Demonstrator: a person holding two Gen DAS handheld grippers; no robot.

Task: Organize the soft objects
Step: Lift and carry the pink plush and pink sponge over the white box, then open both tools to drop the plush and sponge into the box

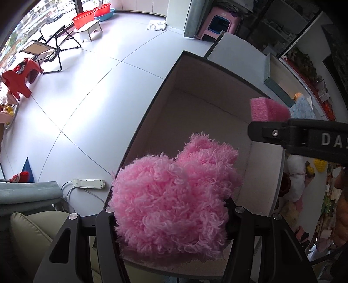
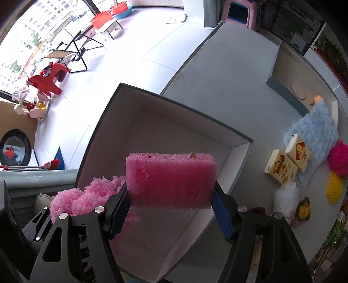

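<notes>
The left gripper (image 1: 171, 214) is closed around a pink fluffy yarn ball (image 1: 171, 196), a shaggy, rounded bundle of curly threads, and holds it over the near part of an open box (image 1: 152, 113). The right gripper (image 2: 170, 204) clamps a pink foam block (image 2: 171, 179) between its two pads, also above the same box; the block is rectangular, with a porous surface and small dark marks on its top edge. The box has dark outer edges and pale, smooth inner walls (its floor, where it shows, is bare). It stands on a grey bench (image 2: 217, 71). Farther right on the bench lie a light blue quilted cloth (image 2: 317, 130), two small yellow packets (image 2: 289, 161) partly on the cloth, a magenta pompom (image 2: 339, 156), a yellow mesh piece (image 2: 335, 187) and a white soft roll (image 2: 285, 196). Beyond the bench is a pale tiled floor (image 1: 87, 87) with a white power strip (image 1: 89, 183), a folding chair (image 1: 47, 48), a red stool (image 1: 17, 78) and red basins (image 1: 87, 18) near a large window.
</notes>
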